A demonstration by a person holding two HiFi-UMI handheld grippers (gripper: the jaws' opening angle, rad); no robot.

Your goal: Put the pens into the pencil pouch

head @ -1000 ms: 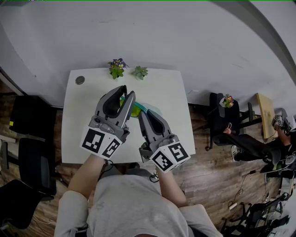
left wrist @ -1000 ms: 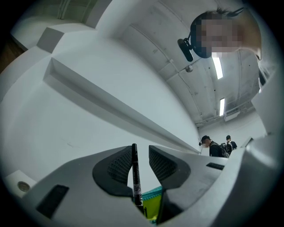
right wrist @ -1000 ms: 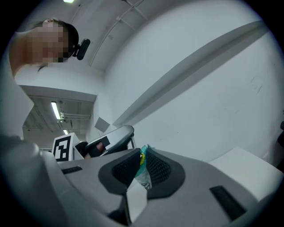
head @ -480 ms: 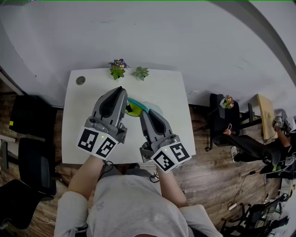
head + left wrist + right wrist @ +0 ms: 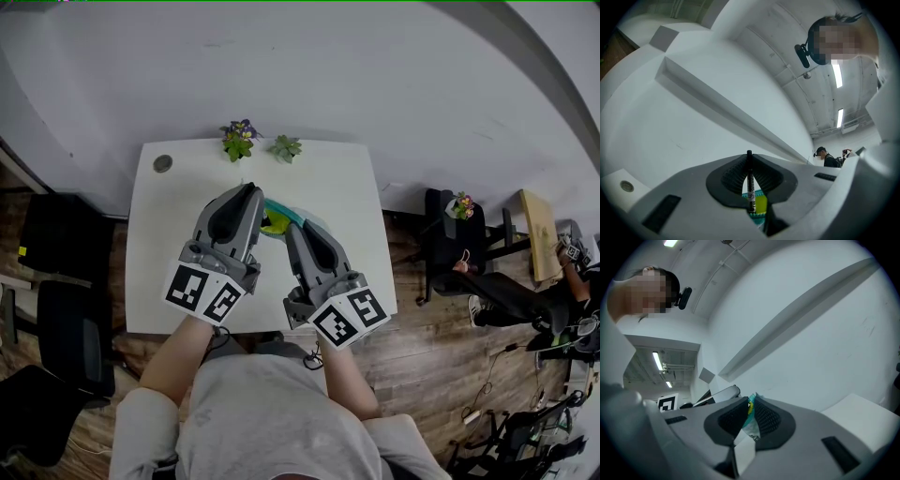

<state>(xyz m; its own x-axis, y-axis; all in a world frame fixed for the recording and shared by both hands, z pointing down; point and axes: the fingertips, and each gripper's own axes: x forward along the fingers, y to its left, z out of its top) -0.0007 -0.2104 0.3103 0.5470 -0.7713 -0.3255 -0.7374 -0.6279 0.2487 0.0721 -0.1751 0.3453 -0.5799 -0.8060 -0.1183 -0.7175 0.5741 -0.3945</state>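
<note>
In the left gripper view a thin black pen (image 5: 750, 185) stands upright, pinched between the ribbed pads. My left gripper (image 5: 749, 158) has just been closing and is now shut on that pen. Behind the pen shows the teal and yellow pencil pouch (image 5: 761, 205). In the head view the left gripper (image 5: 253, 191) points over the pouch (image 5: 278, 215) at the middle of the white table (image 5: 173, 216). My right gripper (image 5: 295, 229) is beside it and grips the pouch's edge. The right gripper view shows those jaws (image 5: 751, 401) shut on the pouch's teal and clear rim (image 5: 751, 413).
Two small potted plants (image 5: 237, 138) (image 5: 284, 146) stand at the table's far edge, with a round grey disc (image 5: 162, 162) at the far left corner. Black chairs (image 5: 58, 234) (image 5: 448, 234) flank the table on the wooden floor.
The left gripper's jaws stood wide apart a second ago and are now closed. That gripper shifted slightly left and back over the pouch. The right gripper has stayed where it was.
</note>
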